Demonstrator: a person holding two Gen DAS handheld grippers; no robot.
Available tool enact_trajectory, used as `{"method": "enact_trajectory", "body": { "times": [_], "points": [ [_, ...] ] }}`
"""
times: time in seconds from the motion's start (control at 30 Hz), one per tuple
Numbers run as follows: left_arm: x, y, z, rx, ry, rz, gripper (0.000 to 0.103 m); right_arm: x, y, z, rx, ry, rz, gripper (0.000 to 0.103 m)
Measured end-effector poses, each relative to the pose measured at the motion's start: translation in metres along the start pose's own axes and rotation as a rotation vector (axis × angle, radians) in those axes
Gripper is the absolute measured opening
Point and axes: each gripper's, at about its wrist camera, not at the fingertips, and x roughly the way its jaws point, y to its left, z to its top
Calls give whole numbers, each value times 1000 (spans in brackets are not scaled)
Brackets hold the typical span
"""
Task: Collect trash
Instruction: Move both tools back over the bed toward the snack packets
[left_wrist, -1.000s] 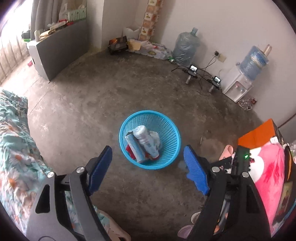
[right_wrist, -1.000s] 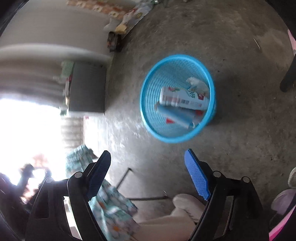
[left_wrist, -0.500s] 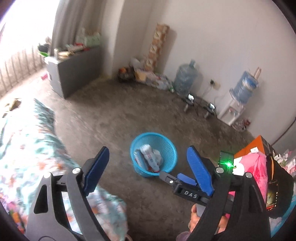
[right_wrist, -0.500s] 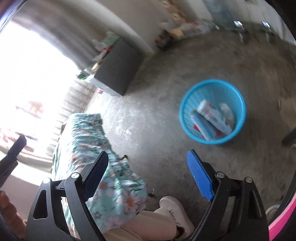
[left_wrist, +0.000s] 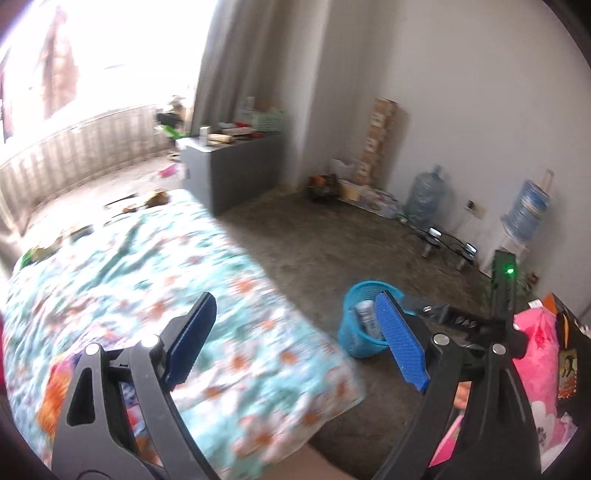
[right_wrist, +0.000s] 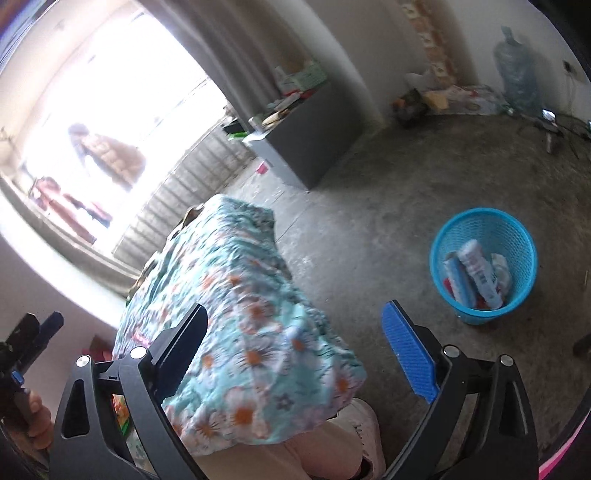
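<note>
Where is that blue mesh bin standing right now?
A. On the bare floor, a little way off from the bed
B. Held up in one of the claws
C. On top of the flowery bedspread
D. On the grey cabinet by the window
A: the blue mesh bin stands on the grey floor, clear of the flowery bedspread, with trash inside it and neither claw touching it.

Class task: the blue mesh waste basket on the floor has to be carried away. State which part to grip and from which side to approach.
Grip the blue basket by its top rim, coming from above. It stands upright with its mouth open, so one finger could go inside and one outside. The body looks too wide for the right gripper.
</note>
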Motion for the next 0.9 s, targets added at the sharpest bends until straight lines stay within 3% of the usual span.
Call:
{"method": "enact_trajectory", "body": {
  "times": [0.33,0.57,0.9],
  "points": [
    [-57,92,-41,-126,-62,171,85,19,78,-23,-132,113,128,93],
    [-90,137,-64,-202,-117,245,86,34,122,-47,-187,205,213,93],
    [-124,212,-118,-355,-114,346,86,80,184,-84,-228,381,324,93]
  ]
}}
